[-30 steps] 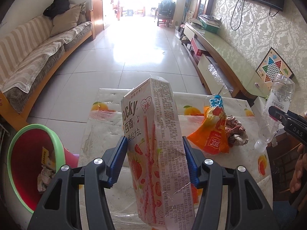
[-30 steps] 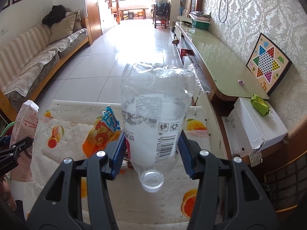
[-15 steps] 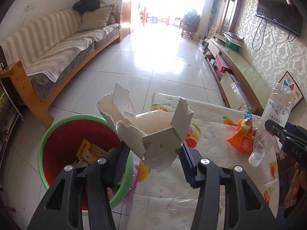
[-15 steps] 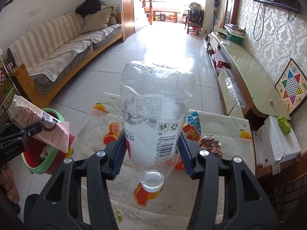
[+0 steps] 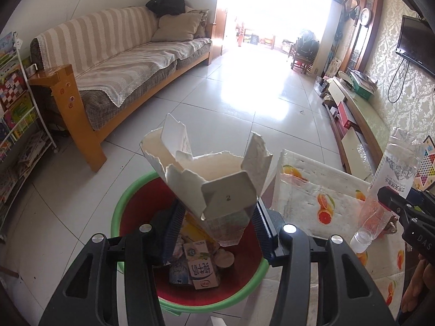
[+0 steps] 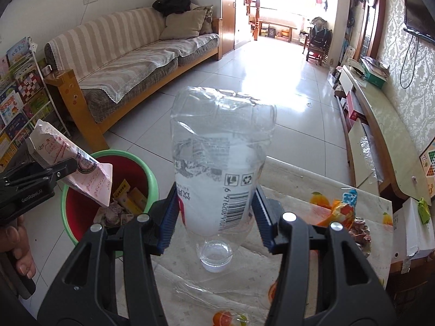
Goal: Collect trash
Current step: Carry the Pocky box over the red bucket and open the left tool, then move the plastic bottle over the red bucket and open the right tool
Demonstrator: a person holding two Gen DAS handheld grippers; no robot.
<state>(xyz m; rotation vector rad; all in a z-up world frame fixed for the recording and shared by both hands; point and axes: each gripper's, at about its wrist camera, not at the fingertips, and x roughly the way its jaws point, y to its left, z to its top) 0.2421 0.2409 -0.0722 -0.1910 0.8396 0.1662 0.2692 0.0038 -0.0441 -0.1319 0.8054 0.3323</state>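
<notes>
2 grippers loaded: left gripper (image 5: 216,226) clamps torn snack box (image 5: 214,187) directly above trash bin (image 5: 122,206); right gripper (image 6: 214,213) clamps inverted bottle (image 6: 220,168) over table (image 6: 299,203), bin to its left.

Striped sofa (image 5: 119,54) stands far left of the tongs, with a cushion (image 5: 176,28) and dark clothing (image 5: 167,1) at its far end. Book rack (image 6: 21,87) nearer left. White tiled floor (image 5: 244,103) ahead. Television (image 5: 416,43), clock (image 5: 365,16) and chequers board (image 6: 428,160) to the right, above a long cabinet (image 6: 380,125).
</notes>
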